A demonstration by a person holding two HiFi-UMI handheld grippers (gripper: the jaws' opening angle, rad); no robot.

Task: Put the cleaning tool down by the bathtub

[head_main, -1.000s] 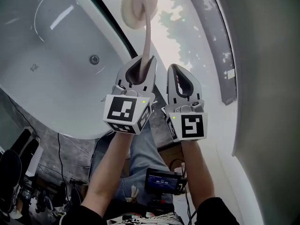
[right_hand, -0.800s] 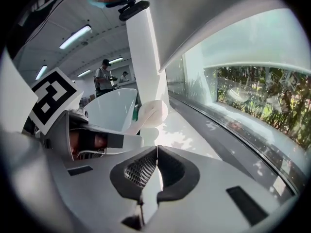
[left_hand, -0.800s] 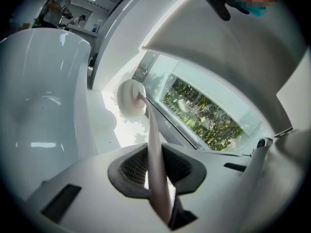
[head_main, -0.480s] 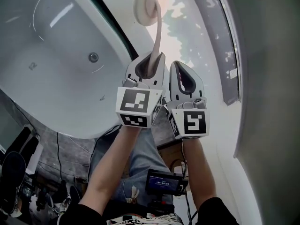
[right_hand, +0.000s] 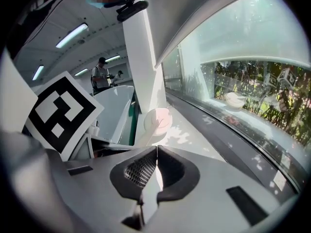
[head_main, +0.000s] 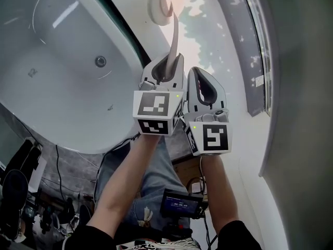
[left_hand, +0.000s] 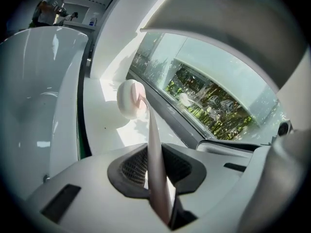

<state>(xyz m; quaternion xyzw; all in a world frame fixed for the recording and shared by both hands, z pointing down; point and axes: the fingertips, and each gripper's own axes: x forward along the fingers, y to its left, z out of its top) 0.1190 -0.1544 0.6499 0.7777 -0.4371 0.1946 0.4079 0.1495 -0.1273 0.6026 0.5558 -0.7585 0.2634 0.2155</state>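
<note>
The cleaning tool has a long pink handle point(head_main: 175, 35) and a round white sponge head point(head_main: 159, 5). My left gripper point(head_main: 167, 67) is shut on the handle's near end, and the handle runs out between its pads point(left_hand: 156, 165). The head point(left_hand: 130, 98) sits low over the white ledge point(left_hand: 104, 130) beside the bathtub point(head_main: 57, 66); I cannot tell whether it touches. My right gripper point(head_main: 201, 79) is close on the left one's right side, shut with nothing between its pads point(right_hand: 154, 165). From there the sponge head point(right_hand: 158, 120) shows ahead on the ledge.
A dark strip point(head_main: 122, 22) divides the tub's rim from the ledge. A dark window frame point(head_main: 250, 66) and glass run along the ledge's far side. A person point(right_hand: 100, 74) stands far back. Cables and gear point(head_main: 31, 202) lie on the floor below the tub.
My left gripper has moved right and down with the tool, ending tight against the right gripper. The sponge head has sunk toward the ledge. The right gripper has hardly moved.
</note>
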